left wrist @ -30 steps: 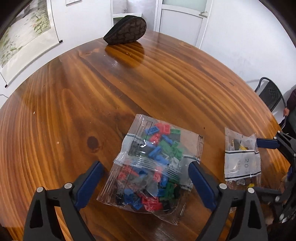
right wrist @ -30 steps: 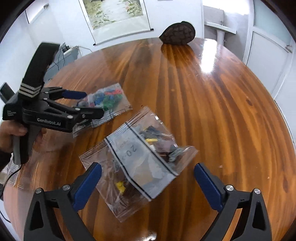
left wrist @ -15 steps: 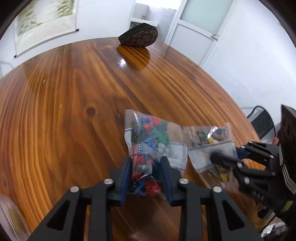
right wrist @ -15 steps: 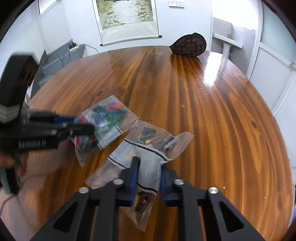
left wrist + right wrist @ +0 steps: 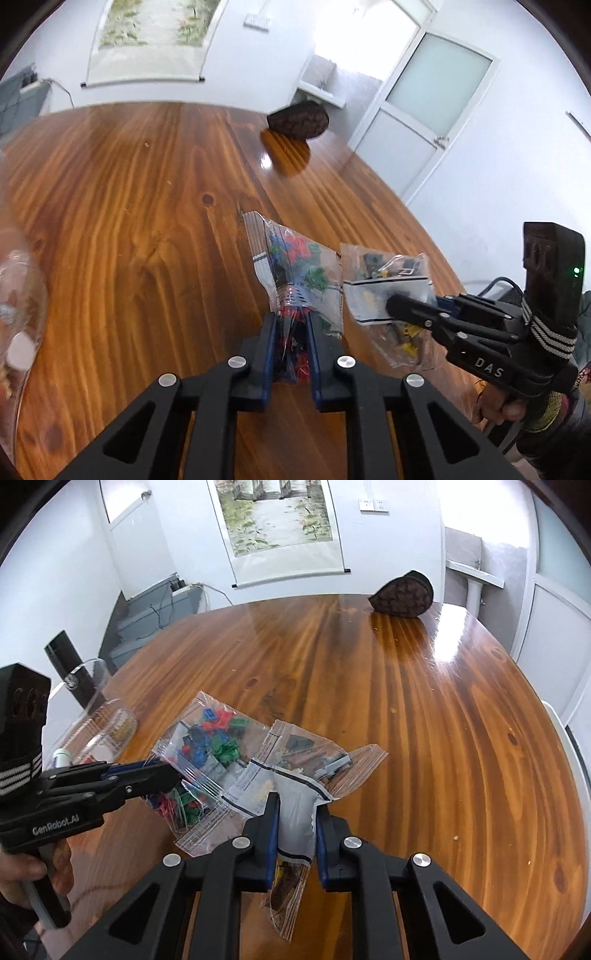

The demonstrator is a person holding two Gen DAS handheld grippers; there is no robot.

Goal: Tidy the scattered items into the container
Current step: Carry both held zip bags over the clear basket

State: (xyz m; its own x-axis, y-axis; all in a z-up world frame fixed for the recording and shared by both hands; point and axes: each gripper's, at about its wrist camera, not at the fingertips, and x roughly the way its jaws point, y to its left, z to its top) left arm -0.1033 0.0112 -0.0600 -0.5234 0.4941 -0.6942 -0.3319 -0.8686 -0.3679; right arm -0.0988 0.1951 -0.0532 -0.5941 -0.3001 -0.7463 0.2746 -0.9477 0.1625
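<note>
Gripping one bag per side, I judge the pick-up step done. My left gripper (image 5: 290, 343) has its jaws clamped on the bag of coloured bricks (image 5: 295, 269), mid-frame; my right gripper (image 5: 295, 827) pinches the bag of dark and yellow parts (image 5: 295, 760). Next I would carry both to the clear plastic container (image 5: 92, 723) at the frame's left, which already holds small items I can't identify, above the wooden table (image 5: 406, 701).
</note>
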